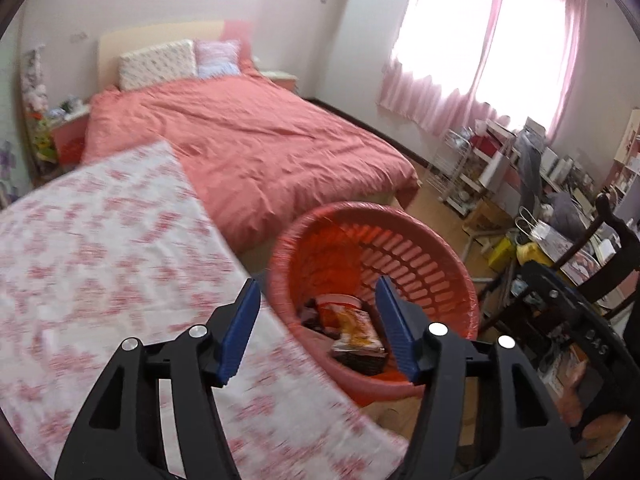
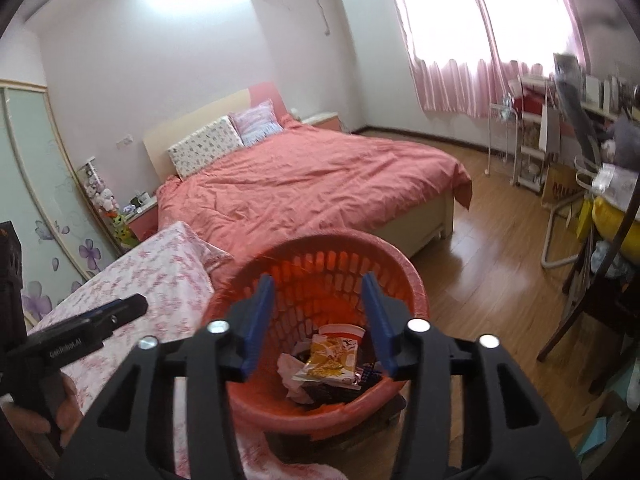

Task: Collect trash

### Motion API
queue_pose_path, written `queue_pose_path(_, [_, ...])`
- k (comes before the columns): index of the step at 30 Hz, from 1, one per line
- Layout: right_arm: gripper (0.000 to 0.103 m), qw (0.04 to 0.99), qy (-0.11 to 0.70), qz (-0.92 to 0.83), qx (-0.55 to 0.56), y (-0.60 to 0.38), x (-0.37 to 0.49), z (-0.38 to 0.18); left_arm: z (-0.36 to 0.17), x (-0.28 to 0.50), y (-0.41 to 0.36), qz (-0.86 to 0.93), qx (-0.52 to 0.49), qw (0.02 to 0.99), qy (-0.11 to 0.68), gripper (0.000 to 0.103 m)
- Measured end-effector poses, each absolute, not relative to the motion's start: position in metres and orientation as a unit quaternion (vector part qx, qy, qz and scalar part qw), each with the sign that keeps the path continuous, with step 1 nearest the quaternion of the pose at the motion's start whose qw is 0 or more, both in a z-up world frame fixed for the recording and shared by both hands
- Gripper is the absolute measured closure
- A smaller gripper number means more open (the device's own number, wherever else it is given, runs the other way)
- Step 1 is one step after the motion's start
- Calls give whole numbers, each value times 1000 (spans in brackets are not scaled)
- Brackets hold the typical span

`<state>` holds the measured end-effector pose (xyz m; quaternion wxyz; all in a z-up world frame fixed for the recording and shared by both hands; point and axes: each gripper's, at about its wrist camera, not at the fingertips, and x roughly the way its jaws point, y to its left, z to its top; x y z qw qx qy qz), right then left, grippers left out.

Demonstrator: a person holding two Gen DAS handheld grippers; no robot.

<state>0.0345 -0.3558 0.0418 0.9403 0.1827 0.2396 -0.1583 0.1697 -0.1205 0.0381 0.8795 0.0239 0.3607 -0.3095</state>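
A red slatted plastic basket (image 1: 424, 264) (image 2: 400, 264) stands beside a surface covered in pink-flowered cloth. Inside lie a yellow snack wrapper (image 1: 358, 328) (image 2: 332, 360), a red-and-white paper cup (image 2: 344, 330), crumpled white paper (image 2: 290, 368) and dark scraps. My left gripper (image 1: 316, 300) is open above the near rim, nothing between its blue pads (image 1: 240, 332). My right gripper (image 2: 318, 296) is open over the basket mouth, its fingers empty too. The left gripper (image 2: 120, 310) and the hand holding it show at the lower left of the right wrist view.
The flowered cloth (image 1: 100, 260) spreads left of the basket. Behind it is a bed with a coral duvet (image 1: 256, 136) and pillows. Wooden floor (image 2: 492, 264) runs right toward cluttered shelves and a dark chair (image 1: 608, 248). Pink curtains cover bright windows.
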Motion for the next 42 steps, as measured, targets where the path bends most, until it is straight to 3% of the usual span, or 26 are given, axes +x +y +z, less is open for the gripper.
queue_pose_path(4, [39, 948, 226, -146, 169, -325, 8, 57, 52, 146, -87, -282, 25, 898, 338, 36])
queue_pose_path(11, [4, 961, 193, -142, 141, -273, -40, 75, 63, 98, -30, -240, 7, 923, 300, 19])
queue_pose_path(15, [4, 965, 175, -166, 105, -244, -65, 80, 62, 71, -5, -209, 6, 936, 282, 11])
queue_pose_path(24, [4, 963, 181, -195, 38, -187, -91, 73, 48, 29, 33, -135, 7, 955, 265, 4])
queue_pose_path(32, [4, 959, 195, -202, 27, -161, -103, 57, 40, -3, 46, -68, 16, 970, 234, 3])
queue_pose_path(42, [4, 953, 201, -225, 17, -149, -107, 48, 18, -17, 51, -44, 7, 965, 257, 3])
